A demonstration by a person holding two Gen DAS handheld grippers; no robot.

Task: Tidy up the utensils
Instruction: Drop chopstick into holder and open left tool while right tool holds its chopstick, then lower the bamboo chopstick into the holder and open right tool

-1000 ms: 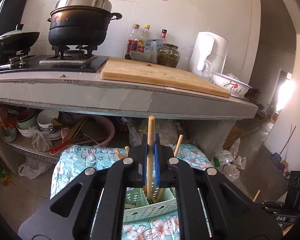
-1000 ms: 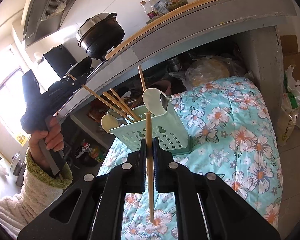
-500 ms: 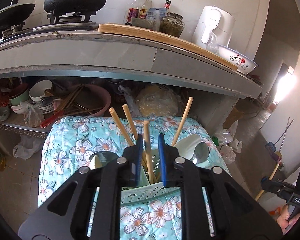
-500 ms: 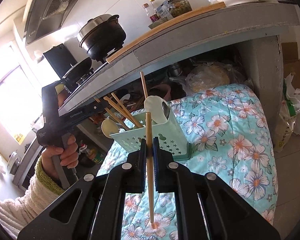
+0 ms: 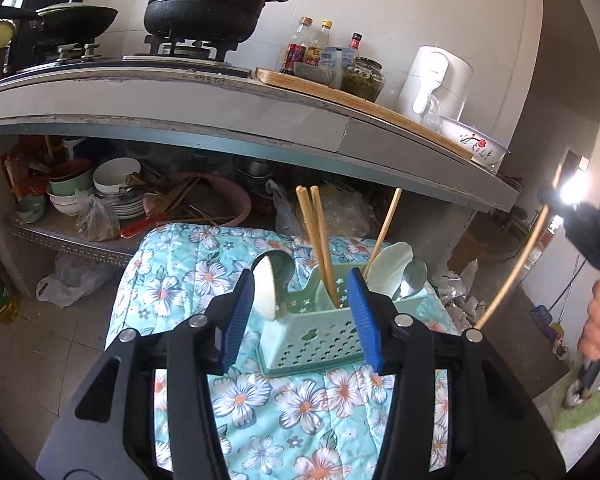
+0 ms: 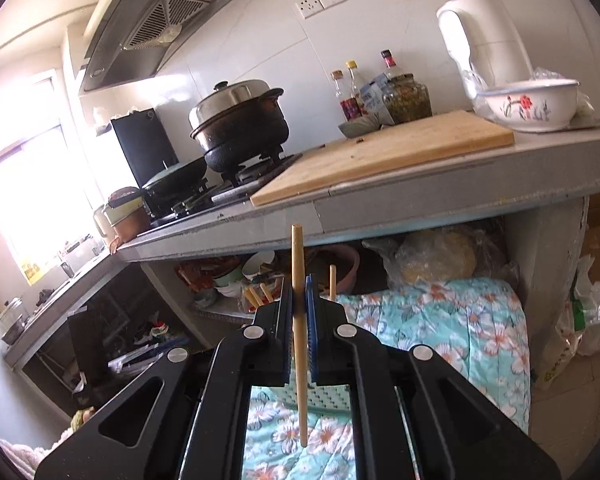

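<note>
While the left gripper (image 5: 306, 312) is spreading its blue-padded jaws with nothing between them, the pale green perforated plastic utensil caddy (image 5: 320, 332) is sitting just beyond its tips, at the centre of the left wrist view, on the turquoise floral quilted cloth (image 5: 204, 276). Two light wooden chopsticks (image 5: 316, 240) are standing in the caddy's middle compartment, long axes near upright and tops leaning slightly toward the upper left; a third wooden chopstick (image 5: 386, 228) is leaning toward the upper right beside a pale green ceramic soup spoon (image 5: 388, 264) and a steel spoon (image 5: 410, 280). A white ceramic spoon (image 5: 266, 292) is standing at the caddy's left end.

A second ago these jaws were clamping an upright chopstick above the caddy; now that grip is gone and the sticks are resting in the caddy.

At the centre of the right wrist view, the right gripper (image 6: 300, 304) is pinching a single long wooden chopstick (image 6: 299, 320), its axis nearly vertical, tip pointing down over the cloth. Compared with a second ago, the caddy is sitting lower in this view, mostly hidden behind the jaws. Farther back, the grey concrete counter (image 6: 420, 196) is spanning the frame.
</note>
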